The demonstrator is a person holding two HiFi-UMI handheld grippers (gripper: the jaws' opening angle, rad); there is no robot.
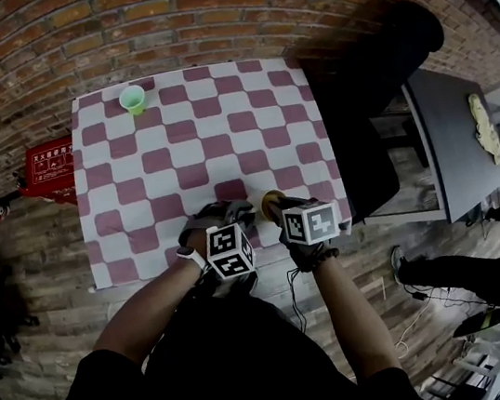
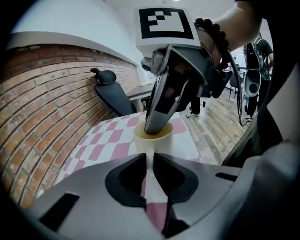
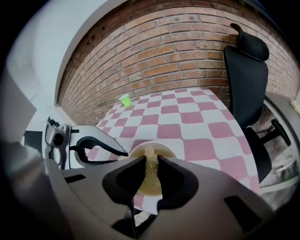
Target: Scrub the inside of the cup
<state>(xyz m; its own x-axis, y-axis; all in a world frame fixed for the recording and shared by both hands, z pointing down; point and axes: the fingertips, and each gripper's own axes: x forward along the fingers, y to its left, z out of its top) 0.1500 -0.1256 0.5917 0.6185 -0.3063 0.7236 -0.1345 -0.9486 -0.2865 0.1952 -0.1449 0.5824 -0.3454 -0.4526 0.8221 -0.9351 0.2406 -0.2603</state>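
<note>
A cream cup stands on the pink-and-white checked tablecloth near its front edge. My left gripper comes at it from the left. In the left gripper view its jaws are shut on a thin cream part at the side of the cup. My right gripper points down into the cup's mouth. In the right gripper view its jaws are shut on a yellowish scrub pad that sits inside the cup. The cup's bottom is hidden.
A small green cup stands at the table's far left corner. A black office chair is close to the table's right side, with a grey desk beyond it. A brick wall runs behind the table. A red box lies to the left.
</note>
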